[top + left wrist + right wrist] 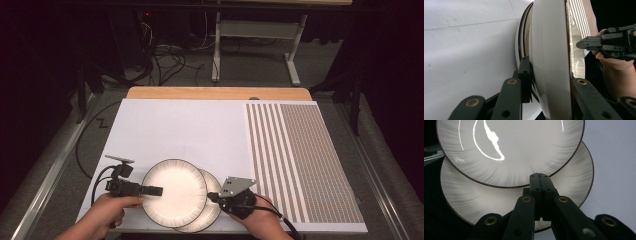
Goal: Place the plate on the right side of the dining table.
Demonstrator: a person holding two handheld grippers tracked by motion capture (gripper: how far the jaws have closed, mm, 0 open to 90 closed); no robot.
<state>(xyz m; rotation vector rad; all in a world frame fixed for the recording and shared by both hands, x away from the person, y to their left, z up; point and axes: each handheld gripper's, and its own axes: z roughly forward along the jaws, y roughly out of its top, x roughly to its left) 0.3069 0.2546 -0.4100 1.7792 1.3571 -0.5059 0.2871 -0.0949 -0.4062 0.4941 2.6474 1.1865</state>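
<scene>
Two white plates with dark rims are stacked off-centre near the table's front edge. The upper plate (174, 192) lies left, over the lower plate (212, 206). My left gripper (157, 190) is shut on the upper plate's (549, 50) left rim, one jaw under and one over it, seen edge-on in the left gripper view. My right gripper (210, 196) is shut with nothing between its jaws. Its tips (540, 175) lie over the lower plate (571, 182), right at the rim of the upper plate (511, 150). The right gripper (580, 44) also appears beyond the plate.
A white mat (175, 125) covers most of the table, with a finely striped panel (300, 160) along its right side. A wooden edge (215, 93) runs along the back. Cables (165, 60) and a table frame (255, 35) stand on the floor behind.
</scene>
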